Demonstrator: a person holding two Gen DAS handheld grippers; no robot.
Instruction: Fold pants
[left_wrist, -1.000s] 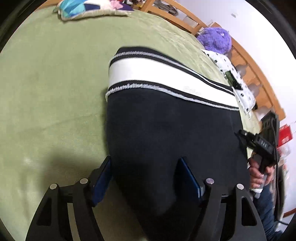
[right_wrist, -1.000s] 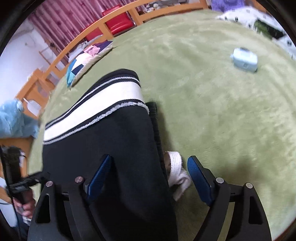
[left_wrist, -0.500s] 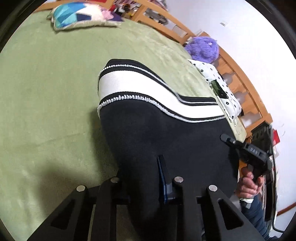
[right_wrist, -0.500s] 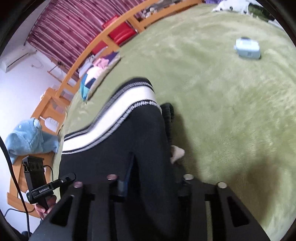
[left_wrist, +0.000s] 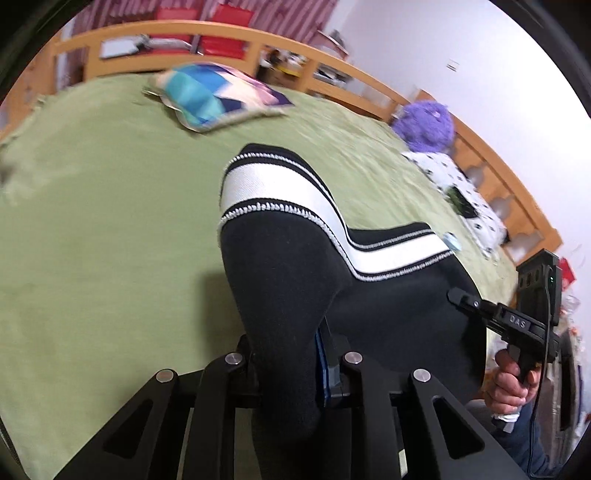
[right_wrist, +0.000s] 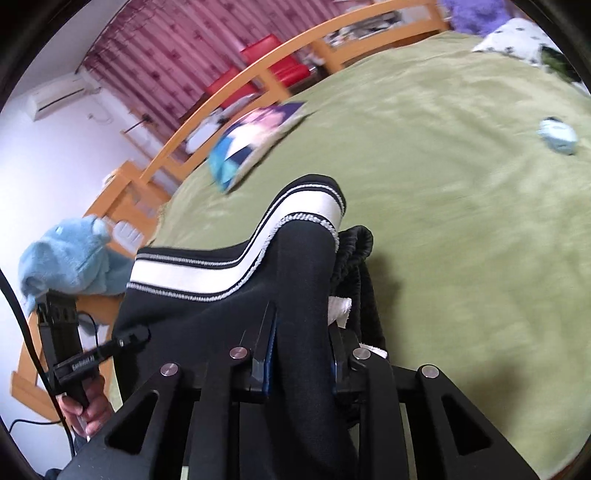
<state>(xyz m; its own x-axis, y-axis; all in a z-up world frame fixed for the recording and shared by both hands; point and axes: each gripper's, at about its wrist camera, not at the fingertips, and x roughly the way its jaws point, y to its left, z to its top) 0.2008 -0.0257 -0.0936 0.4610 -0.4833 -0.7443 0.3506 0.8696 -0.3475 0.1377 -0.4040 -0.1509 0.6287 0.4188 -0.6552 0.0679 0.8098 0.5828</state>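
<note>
Left gripper (left_wrist: 286, 363) pinches the pants (left_wrist: 295, 280), raised above the green bed (left_wrist: 110, 240); right gripper (right_wrist: 301, 356) pinches the other corner. Best lift both evenly (fabric sags between), toward the striped cuffs (right_wrist: 236, 273).

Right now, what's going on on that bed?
A person is folding a pair of black pants with a white stripe on the green bed cover. The left claw and the right claw are each shut on a bunch of the near edge of the pants, which is raised off the bed while the striped far end lies on it. A patterned pillow and a small light-blue object lie beyond, apart from the pants.
</note>
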